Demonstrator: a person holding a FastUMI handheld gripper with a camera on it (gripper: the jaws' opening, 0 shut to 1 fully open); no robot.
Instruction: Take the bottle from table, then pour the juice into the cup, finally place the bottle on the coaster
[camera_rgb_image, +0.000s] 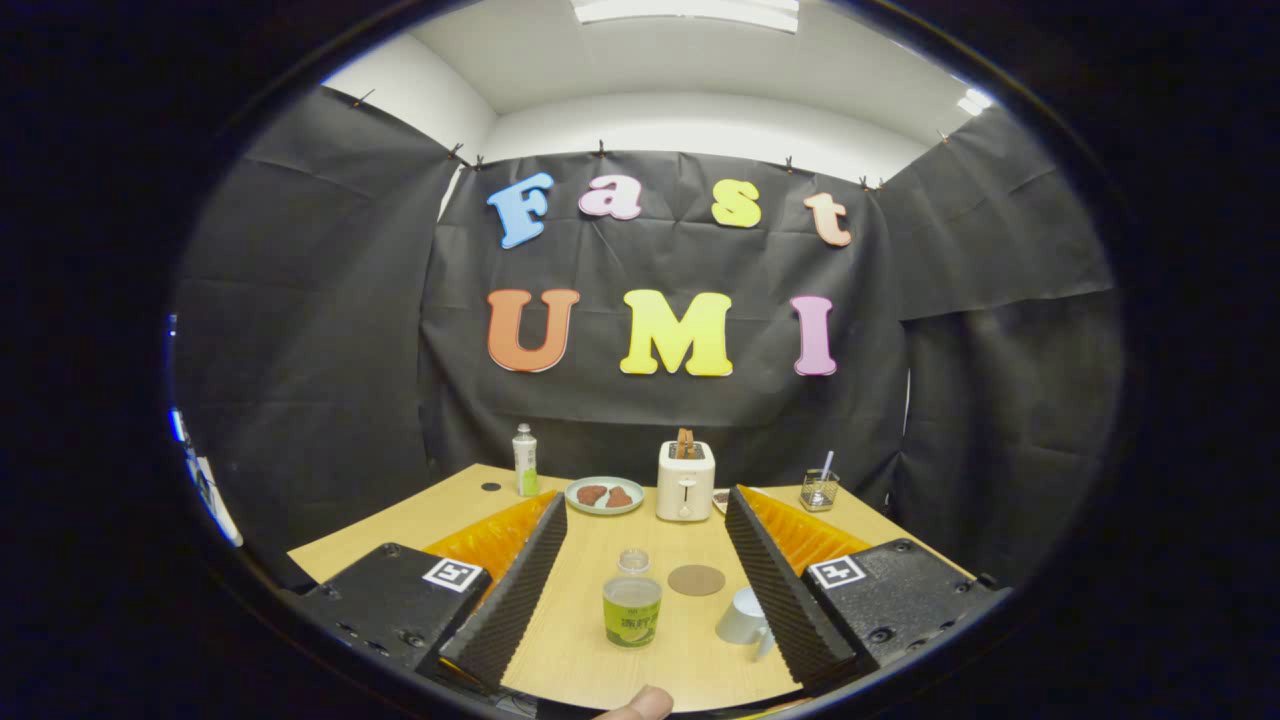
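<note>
We see the gripper (645, 560) spread wide over the table (580, 650), clamping nothing — the bottle (632, 602) stands between its fingers.

The bottle is short and clear, with a green label and a clear cap, upright and untouched. From it, the round brown coaster (696, 580) lies at two o'clock, and the pale cup (742, 617) sits at three o'clock by the right finger; we cannot tell what it holds. Beyond the fingers, at twelve o'clock — a plate (605, 495) with two brown pieces, a white toaster (685, 482) with toast, a taller bottle (525, 461), a glass (819, 490).
</note>
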